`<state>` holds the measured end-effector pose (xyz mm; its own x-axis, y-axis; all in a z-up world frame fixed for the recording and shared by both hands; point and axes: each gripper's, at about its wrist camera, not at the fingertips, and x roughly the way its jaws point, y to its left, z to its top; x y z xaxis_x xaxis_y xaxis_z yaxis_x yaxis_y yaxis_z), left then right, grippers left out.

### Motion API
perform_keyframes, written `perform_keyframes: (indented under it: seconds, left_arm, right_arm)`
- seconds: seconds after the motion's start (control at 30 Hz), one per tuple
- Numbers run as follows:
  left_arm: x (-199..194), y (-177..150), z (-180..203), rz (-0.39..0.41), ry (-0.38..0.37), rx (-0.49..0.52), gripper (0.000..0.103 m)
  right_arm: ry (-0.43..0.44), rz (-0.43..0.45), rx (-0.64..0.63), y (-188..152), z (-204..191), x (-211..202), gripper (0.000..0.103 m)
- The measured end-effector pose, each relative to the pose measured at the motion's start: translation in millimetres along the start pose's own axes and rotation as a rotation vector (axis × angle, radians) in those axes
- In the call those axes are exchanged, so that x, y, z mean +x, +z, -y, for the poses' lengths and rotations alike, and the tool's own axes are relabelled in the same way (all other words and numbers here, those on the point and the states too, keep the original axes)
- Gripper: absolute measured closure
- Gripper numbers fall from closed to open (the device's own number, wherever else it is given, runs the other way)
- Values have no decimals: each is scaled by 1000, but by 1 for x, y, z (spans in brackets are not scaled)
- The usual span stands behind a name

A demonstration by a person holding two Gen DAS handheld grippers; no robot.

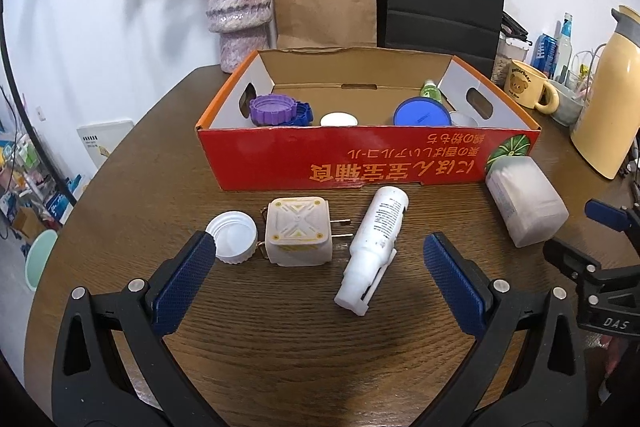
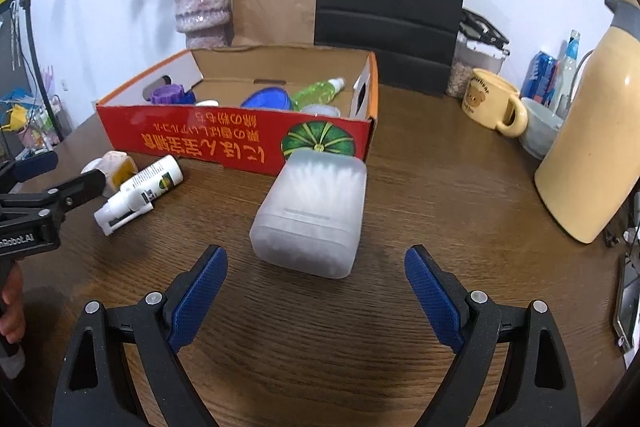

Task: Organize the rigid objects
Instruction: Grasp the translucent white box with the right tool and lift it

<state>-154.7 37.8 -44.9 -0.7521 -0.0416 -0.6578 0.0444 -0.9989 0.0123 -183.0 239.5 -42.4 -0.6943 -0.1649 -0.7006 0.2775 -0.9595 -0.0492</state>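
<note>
Wooden table (image 2: 420, 187) lies bare around the swab box (image 2: 310, 215); both hand-held grippers (image 1: 318, 251) (image 2: 316, 263) gape, released.

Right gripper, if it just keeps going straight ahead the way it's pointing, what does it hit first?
Most likely the frosted cotton swab box, lying just ahead of the open right gripper and roughly centered between its fingers. Behind it stands the red cardboard box. Depth is hard to judge.

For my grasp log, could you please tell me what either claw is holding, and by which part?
Nothing is held. The left claw is open above the spray bottle; the right claw is open before the cotton swab box.
</note>
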Motion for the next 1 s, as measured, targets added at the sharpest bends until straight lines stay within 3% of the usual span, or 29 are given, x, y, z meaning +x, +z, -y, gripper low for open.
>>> perform_keyframes:
  seconds: [0.67,0.87,1.0]
  left_arm:
    - [18,-6,7,-60,-14,24,0]
    - [22,-7,10,-69,-14,31,0]
    - [24,-7,15,-71,-14,43,0]
  right_arm:
    - [-53,-73,12,23,-8,51,9]
    - [-58,-95,27,27,-6,63,30]
    - [-42,-96,30,25,-4,62,31]
